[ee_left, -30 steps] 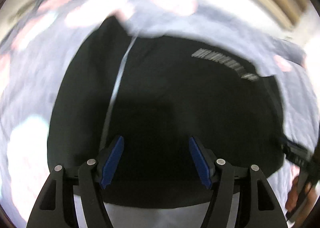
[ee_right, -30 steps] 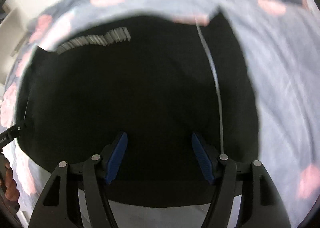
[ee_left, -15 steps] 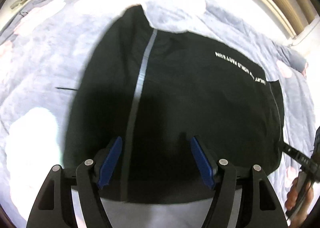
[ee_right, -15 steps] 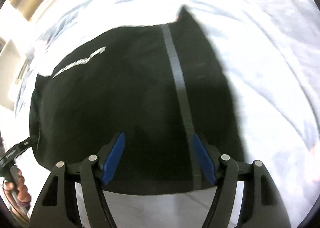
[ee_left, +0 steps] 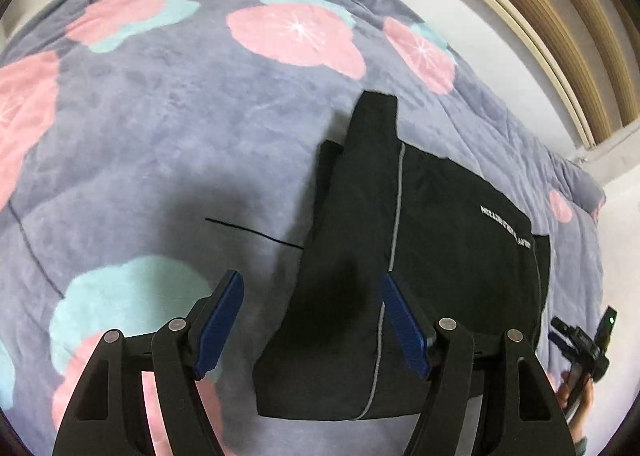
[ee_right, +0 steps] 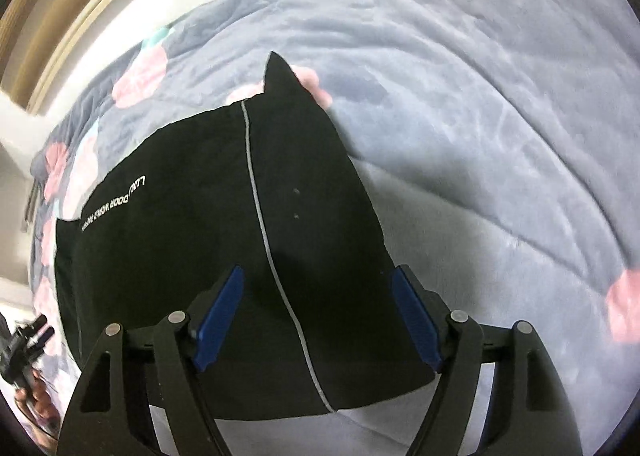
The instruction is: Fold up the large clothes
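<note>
Black folded garment with a grey piping stripe (ee_left: 420,256) lying on the grey floral-print bed quilt (ee_left: 160,115), long axis running away from both cameras. Left tongs (ee_left: 312,320) and right tongs (ee_right: 316,320), both spread wide and empty, hover above its near edge, equally near.

You have a grey-blue quilt (ee_left: 168,127) filling most of both views, printed with pink flowers (ee_left: 296,35) and teal patches (ee_left: 120,296). A thin black thread (ee_left: 252,232) lies on it left of centre in your left wrist view. A white wall (ee_left: 500,47) and tan wooden slats (ee_left: 552,15) curve across the upper right there; in your right wrist view the slats (ee_right: 60,27) sit upper left.
</note>
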`<state>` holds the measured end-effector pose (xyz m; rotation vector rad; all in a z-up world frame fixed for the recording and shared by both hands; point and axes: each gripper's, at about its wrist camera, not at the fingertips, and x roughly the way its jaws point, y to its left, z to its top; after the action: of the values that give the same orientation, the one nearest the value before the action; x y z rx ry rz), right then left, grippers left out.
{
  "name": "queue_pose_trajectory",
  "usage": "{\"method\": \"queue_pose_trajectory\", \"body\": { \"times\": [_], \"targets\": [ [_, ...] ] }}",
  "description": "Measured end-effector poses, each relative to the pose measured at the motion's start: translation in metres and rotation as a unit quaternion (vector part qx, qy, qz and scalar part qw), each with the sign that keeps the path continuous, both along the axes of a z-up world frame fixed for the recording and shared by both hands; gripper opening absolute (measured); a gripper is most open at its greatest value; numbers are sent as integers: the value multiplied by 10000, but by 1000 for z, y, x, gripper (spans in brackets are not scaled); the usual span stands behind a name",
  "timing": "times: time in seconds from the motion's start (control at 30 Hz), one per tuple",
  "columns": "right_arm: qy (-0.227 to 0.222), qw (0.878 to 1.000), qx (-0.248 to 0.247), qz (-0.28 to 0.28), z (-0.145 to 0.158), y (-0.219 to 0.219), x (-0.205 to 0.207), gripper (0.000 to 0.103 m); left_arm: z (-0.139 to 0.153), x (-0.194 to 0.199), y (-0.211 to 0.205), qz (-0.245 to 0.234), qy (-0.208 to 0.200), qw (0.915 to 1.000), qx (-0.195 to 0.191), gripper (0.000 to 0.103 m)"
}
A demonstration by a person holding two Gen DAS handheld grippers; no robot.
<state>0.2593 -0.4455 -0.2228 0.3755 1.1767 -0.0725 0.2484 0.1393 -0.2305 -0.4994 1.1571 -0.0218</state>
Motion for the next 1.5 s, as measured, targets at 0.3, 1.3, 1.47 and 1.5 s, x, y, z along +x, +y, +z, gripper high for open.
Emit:
{"method": "queue_pose_trajectory", "body": {
  "times": [0.3, 1.3, 1.47, 1.5],
  "targets": [
    [-50, 9994, -151, 312, -2, 6, 11, 79, -15, 6, -13, -279, 147, 9993, -185, 73],
    [520, 9734, 2028, 932, -113, -4, 66, 103, -125, 49, -5, -420, 919, 9697, -2223, 80],
    [547, 9678, 2140, 1209, -115, 4, 73, 103, -133, 53, -4, -425, 923, 9593, -2634, 80],
    [560, 9670, 2134, 1275, -115, 5, 73, 103, -132, 52, -3, -437, 902, 9562, -2751, 80]
  ]
}}
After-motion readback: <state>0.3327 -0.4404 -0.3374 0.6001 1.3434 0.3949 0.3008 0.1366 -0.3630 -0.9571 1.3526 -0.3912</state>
